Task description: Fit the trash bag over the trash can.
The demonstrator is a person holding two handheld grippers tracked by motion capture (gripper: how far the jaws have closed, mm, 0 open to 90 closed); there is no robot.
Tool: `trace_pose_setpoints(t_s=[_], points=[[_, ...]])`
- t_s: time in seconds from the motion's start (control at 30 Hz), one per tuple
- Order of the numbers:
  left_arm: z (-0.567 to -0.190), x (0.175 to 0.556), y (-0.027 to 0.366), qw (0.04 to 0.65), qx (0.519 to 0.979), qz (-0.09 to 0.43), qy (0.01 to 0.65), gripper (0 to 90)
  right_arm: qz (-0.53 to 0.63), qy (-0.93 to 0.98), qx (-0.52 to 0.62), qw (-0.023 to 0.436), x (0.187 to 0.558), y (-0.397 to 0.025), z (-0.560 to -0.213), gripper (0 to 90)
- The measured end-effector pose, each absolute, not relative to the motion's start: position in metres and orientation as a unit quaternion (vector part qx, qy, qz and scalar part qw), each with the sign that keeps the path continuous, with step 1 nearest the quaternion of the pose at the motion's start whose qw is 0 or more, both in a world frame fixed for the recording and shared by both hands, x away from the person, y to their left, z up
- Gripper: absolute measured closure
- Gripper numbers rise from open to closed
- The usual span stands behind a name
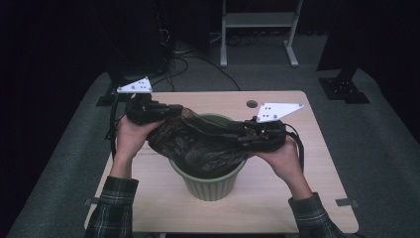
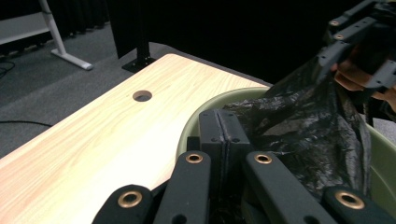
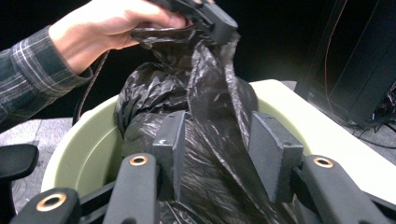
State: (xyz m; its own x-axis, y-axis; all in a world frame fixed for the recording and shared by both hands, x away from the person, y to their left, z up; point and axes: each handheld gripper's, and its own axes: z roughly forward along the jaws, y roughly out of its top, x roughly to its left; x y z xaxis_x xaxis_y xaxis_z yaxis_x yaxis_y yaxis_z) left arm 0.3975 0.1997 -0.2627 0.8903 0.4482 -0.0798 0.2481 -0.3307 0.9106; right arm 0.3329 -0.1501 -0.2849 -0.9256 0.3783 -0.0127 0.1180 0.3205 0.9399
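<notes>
A green bucket (image 1: 213, 183) stands in the middle of the light wooden table (image 1: 307, 198). A crumpled black plastic bag (image 1: 198, 144) lies in and over its mouth. My left gripper (image 1: 176, 108) is at the bucket's far left rim, shut on the bag's edge; in its own view the jaws (image 2: 224, 133) press together beside the bag (image 2: 308, 126). My right gripper (image 1: 228, 130) reaches in from the right. Its jaws (image 3: 219, 135) stand open, and a fold of the bag (image 3: 154, 88) runs between them. The bag hangs from the left gripper (image 3: 219, 23) above.
A round cable hole (image 1: 252, 104) is in the table's far side. Behind the table are a white desk frame (image 1: 257, 29), loose cables (image 1: 178, 59) on the grey floor and a black stand base (image 1: 341, 89) at the right.
</notes>
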Motion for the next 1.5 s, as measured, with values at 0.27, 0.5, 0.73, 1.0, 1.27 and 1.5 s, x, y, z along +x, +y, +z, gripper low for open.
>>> trace_pose_setpoints(t_s=[0.27, 0.5, 0.73, 1.0, 1.27, 1.5], points=[[-0.265, 0.403, 0.200, 0.536, 0.809, 0.086, 0.225, 90.0, 0.567, 0.802, 0.143, 0.124, 0.331, -0.147, -0.284, 57.5], [-0.265, 0.402, 0.200, 0.538, 0.809, 0.086, 0.220, 90.0, 0.549, 0.810, 0.156, 0.134, 0.341, -0.143, -0.287, 61.8], [-0.265, 0.402, 0.203, 0.536, 0.810, 0.084, 0.223, 89.9, 0.532, 0.818, 0.170, 0.137, 0.350, -0.145, -0.295, 88.8], [-0.273, 0.404, 0.214, 0.544, 0.803, 0.067, 0.234, 89.9, 0.546, 0.816, 0.155, 0.111, 0.338, -0.159, -0.297, 89.5], [-0.275, 0.402, 0.216, 0.543, 0.800, 0.086, 0.241, 89.1, 0.536, 0.826, 0.147, 0.101, 0.332, -0.158, -0.301, 89.6], [-0.274, 0.404, 0.228, 0.535, 0.798, 0.100, 0.260, 89.6, 0.546, 0.819, 0.147, 0.091, 0.329, -0.172, -0.301, 89.6]])
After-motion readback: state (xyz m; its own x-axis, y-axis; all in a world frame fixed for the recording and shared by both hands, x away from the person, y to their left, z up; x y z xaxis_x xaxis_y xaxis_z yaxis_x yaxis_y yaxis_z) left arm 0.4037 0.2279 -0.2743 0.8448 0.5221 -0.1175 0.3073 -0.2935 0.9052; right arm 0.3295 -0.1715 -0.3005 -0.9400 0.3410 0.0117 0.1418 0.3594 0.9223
